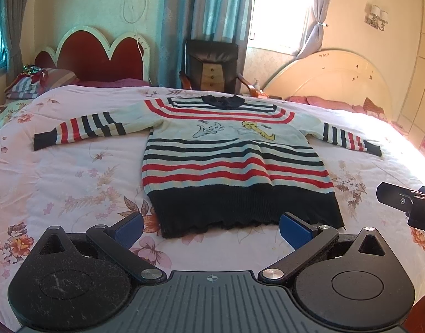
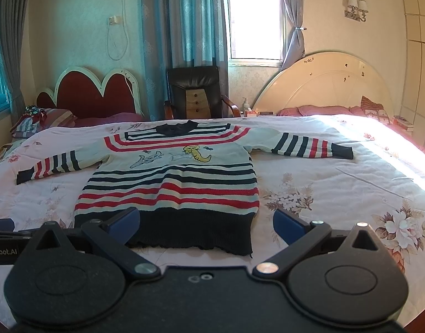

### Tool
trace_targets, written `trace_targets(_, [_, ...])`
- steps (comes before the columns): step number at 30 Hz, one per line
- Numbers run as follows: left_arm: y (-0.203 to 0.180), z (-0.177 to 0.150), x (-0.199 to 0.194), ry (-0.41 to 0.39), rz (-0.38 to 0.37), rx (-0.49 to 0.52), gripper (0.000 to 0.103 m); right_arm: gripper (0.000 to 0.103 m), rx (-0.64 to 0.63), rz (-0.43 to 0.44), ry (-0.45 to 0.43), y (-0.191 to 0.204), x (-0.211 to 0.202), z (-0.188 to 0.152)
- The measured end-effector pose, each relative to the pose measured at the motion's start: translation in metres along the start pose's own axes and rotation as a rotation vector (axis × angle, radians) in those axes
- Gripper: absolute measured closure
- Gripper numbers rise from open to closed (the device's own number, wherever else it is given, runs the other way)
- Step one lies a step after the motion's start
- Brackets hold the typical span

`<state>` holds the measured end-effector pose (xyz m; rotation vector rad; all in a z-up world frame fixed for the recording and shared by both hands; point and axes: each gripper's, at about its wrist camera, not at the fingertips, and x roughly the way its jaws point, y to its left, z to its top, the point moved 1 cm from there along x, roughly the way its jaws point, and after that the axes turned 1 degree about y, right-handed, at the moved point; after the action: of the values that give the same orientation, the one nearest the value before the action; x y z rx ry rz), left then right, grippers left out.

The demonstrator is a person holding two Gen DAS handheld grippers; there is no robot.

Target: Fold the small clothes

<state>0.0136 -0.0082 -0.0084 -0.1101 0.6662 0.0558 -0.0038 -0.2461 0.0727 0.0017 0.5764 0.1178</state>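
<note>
A striped knit sweater (image 1: 234, 163) lies flat mid-frame on the floral quilt (image 1: 73, 183). Left gripper (image 1: 211, 229) and right gripper (image 2: 206, 223) hover spread wide, empty. Best pinch each cuff, then fold the sleeves inward.

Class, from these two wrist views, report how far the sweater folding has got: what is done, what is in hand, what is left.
Done: the striped sweater lies flat on the floral bedspread, both sleeves spread out. In hand: nothing; the left tongs and right tongs hover open near the dark hem, gripping no cloth. Left: every fold, sleeves and body alike.
</note>
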Motion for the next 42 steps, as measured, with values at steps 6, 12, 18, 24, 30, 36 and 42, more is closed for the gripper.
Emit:
trace_targets(6, [0.0,0.0,0.0,0.001,-0.001,0.002,0.0,0.001,-0.001,0.001,-0.001,0.0,0.0,0.0])
trace_targets(12, [0.001,0.0,0.0,0.001,0.0,0.001,0.0,0.001,-0.003,-0.001,0.004,0.0,0.002,-0.001])
trace_targets(18, [-0.001,0.001,0.001,0.007,0.004,0.004,0.0,0.001,-0.003,-0.001,0.01,0.003,0.006,-0.003])
trace_targets(24, [-0.001,0.001,0.002,0.01,0.005,0.005,0.0,0.001,-0.006,0.004,0.014,0.004,0.008,-0.003])
trace_targets(30, [-0.002,0.0,0.004,0.019,0.005,0.007,0.0,0.001,-0.001,0.003,0.019,0.003,0.009,-0.004])
trace_targets(36, [-0.004,0.0,0.008,0.03,0.008,0.007,0.0,0.001,0.005,0.003,0.024,0.0,0.009,-0.005])
trace_targets(42, [-0.012,0.0,0.022,0.063,-0.001,0.016,0.0,0.001,0.019,-0.012,0.04,-0.009,0.013,-0.008])
